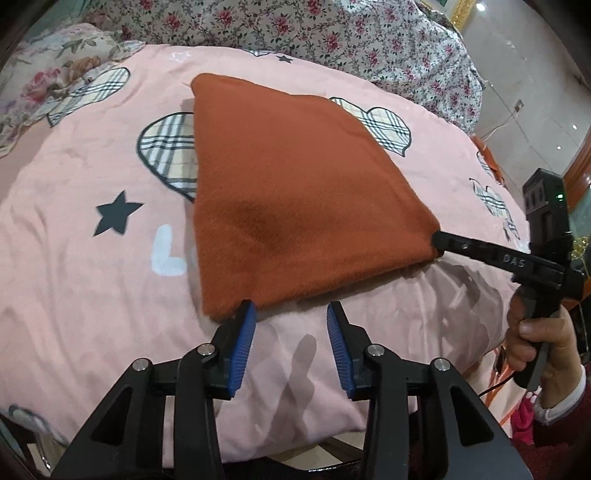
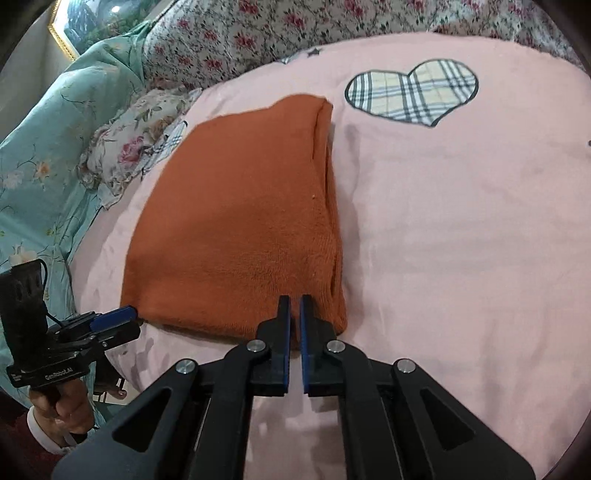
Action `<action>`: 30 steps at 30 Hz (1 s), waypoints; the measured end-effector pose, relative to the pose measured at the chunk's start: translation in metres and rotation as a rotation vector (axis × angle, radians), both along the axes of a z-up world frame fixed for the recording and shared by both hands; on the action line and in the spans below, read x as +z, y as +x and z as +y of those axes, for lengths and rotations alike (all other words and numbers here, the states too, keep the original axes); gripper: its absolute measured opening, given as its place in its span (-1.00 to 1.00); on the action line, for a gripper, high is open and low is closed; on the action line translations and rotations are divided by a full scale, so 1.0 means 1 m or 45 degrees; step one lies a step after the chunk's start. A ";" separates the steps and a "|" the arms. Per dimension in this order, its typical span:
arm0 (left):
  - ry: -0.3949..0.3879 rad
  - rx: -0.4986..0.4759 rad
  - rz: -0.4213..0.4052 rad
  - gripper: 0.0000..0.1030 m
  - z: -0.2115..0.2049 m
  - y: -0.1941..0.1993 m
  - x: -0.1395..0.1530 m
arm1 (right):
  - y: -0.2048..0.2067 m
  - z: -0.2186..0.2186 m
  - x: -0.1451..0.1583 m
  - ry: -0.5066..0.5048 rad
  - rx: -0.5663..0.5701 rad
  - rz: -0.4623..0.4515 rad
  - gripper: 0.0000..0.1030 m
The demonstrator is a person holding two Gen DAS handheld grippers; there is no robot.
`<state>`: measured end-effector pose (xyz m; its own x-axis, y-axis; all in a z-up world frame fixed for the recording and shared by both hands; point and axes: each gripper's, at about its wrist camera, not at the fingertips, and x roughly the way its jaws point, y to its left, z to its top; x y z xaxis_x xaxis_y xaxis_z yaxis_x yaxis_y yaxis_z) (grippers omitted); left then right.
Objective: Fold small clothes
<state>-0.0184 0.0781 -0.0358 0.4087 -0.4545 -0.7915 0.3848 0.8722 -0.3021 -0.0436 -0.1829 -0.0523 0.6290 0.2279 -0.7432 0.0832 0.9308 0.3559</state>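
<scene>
An orange knitted garment [image 1: 288, 192] lies folded flat on the pink bedspread [image 1: 92, 288]; it also shows in the right wrist view [image 2: 236, 236]. My left gripper [image 1: 291, 314] is open, its blue pads just at the garment's near edge, the left pad touching the near corner. It also shows in the right wrist view [image 2: 122, 315] at the garment's left corner. My right gripper [image 2: 295, 302] is shut on the garment's near right corner. It shows in the left wrist view [image 1: 437, 240], pinching that corner.
The pink bedspread [image 2: 461, 240] has plaid hearts [image 2: 413, 92] and a black star [image 1: 116, 214]. Floral bedding [image 1: 332, 33] is piled at the back, and a teal floral quilt [image 2: 44, 147] lies at the left. The bed's edge runs just below my grippers.
</scene>
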 end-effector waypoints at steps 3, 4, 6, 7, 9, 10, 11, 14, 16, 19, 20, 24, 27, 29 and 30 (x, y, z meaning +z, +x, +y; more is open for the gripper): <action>0.040 0.029 -0.019 -0.01 0.005 -0.010 0.003 | -0.014 0.001 0.003 -0.004 -0.008 -0.001 -0.90; 0.056 0.037 -0.026 0.03 0.005 -0.014 0.004 | -0.019 0.002 0.004 -0.013 -0.010 0.001 -0.90; 0.077 0.050 -0.030 0.04 0.005 -0.021 0.005 | -0.024 0.005 0.004 -0.022 -0.011 0.007 -0.89; 0.082 0.055 -0.026 0.08 0.006 -0.024 0.005 | -0.029 0.006 0.004 -0.024 -0.008 0.006 -0.89; 0.090 0.060 -0.012 0.22 0.007 -0.030 0.005 | -0.036 0.010 0.005 -0.026 0.000 0.001 -0.88; 0.101 0.070 -0.009 0.29 0.008 -0.033 0.006 | -0.040 0.013 0.005 -0.028 0.006 0.000 -0.83; 0.112 0.079 -0.008 0.31 0.009 -0.036 0.006 | -0.042 0.014 0.006 -0.034 0.012 0.000 -0.77; 0.159 0.098 -0.013 0.42 0.012 -0.042 0.006 | -0.053 0.023 0.009 -0.075 0.019 -0.017 -0.16; 0.212 0.121 -0.030 0.47 0.015 -0.044 0.008 | -0.058 0.027 0.012 -0.104 0.024 -0.032 -0.02; 0.269 0.140 -0.059 0.52 0.018 -0.046 0.013 | -0.062 0.032 0.015 -0.128 0.037 -0.027 0.09; 0.285 0.140 -0.074 0.55 0.018 -0.047 0.016 | -0.063 0.034 0.016 -0.130 0.040 -0.026 0.13; 0.344 0.146 -0.128 0.62 0.017 -0.050 0.023 | -0.064 0.043 0.019 -0.163 0.066 -0.031 0.41; 0.348 0.135 -0.138 0.64 0.013 -0.045 0.023 | -0.060 0.051 0.021 -0.210 0.087 -0.047 0.54; 0.366 0.127 -0.132 0.65 0.009 -0.040 0.022 | -0.056 0.055 0.022 -0.235 0.109 -0.055 0.56; 0.376 0.128 -0.128 0.65 0.007 -0.037 0.021 | -0.053 0.057 0.023 -0.249 0.121 -0.057 0.59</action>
<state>-0.0558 0.0848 -0.0147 0.5228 -0.1650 -0.8363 0.3076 0.9515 0.0045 -0.0967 -0.1254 -0.0295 0.6451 0.1425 -0.7507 -0.0204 0.9853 0.1695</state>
